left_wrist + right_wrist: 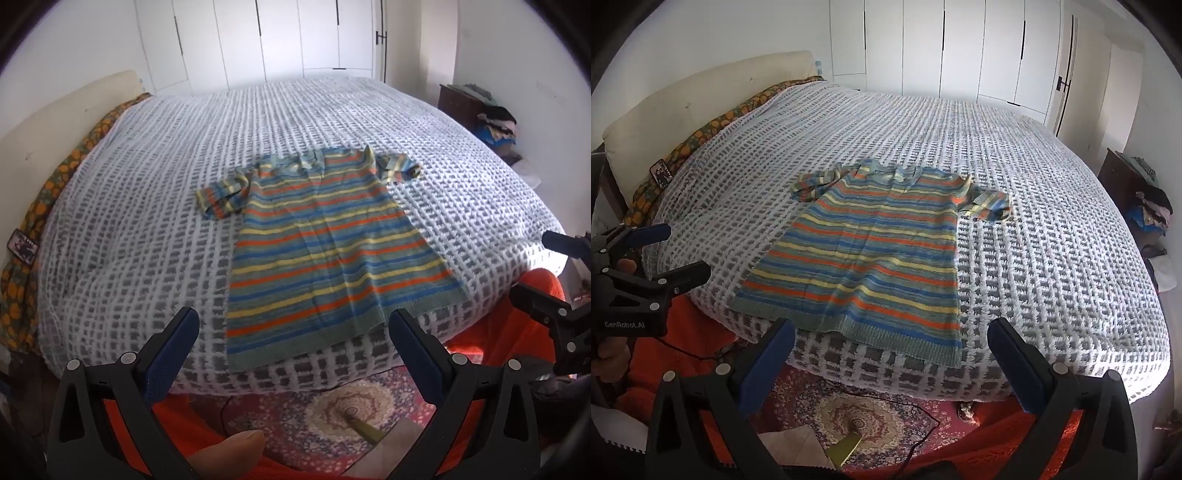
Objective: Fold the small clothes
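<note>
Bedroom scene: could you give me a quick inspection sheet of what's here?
Surface: bed under a white-and-grey checked blanket.
Job's things: striped sweater spread flat near the bed's front edge, sleeves bunched, unfolded.
Clutter: pile of clothes on a dark cabinet beside the bed.
Grippers: left gripper and right gripper both open, empty, short of the sweater.
Cables: thin black cable on the patterned rug.
Surroundings: white wardrobe doors, cream headboard.
</note>
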The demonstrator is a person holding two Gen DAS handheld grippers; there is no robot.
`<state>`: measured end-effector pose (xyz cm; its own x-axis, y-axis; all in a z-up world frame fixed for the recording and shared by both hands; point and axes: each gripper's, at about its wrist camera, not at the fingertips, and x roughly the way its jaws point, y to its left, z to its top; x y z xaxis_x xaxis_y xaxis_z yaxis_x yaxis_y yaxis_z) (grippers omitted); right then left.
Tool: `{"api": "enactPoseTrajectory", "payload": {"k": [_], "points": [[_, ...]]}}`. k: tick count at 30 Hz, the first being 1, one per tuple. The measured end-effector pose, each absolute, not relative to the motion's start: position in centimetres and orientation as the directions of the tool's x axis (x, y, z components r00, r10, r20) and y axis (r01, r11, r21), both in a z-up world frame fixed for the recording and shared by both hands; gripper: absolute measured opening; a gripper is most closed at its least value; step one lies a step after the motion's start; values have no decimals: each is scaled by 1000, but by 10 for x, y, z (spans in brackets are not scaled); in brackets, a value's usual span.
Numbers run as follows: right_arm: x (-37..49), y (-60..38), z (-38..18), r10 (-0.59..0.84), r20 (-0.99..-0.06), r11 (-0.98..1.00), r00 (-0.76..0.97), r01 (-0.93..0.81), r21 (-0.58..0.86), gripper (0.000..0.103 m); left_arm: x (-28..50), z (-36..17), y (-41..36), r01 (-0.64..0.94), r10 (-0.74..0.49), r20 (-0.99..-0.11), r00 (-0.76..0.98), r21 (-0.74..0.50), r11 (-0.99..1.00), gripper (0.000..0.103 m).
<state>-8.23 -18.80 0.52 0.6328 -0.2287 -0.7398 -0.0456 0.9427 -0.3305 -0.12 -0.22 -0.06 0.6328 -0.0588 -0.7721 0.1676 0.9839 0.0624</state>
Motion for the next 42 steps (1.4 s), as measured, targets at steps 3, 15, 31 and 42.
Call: {"api": "enactPoseTrajectory", "payload": {"k": [3,15,31,42], "points": [[-85,-187,7,-219,-743,943,632,-58,-328,103,-1,-1,-2,169,-60,-775,629,61,984,102],[-83,-183,5,-214,-746,941,630,-71,-331,103,-2,-2,-1,168,-61,-779,624,57,984,102],[-79,-175,9,-205,-747,940,633,-86,-330,103,-3,2,-9,192,-71,-777,625,65,979,102],[-80,-175,9,-202,-747,940,634,-88,-329,103,-2,3,-10,191,-71,-776,627,65,980,102]]}}
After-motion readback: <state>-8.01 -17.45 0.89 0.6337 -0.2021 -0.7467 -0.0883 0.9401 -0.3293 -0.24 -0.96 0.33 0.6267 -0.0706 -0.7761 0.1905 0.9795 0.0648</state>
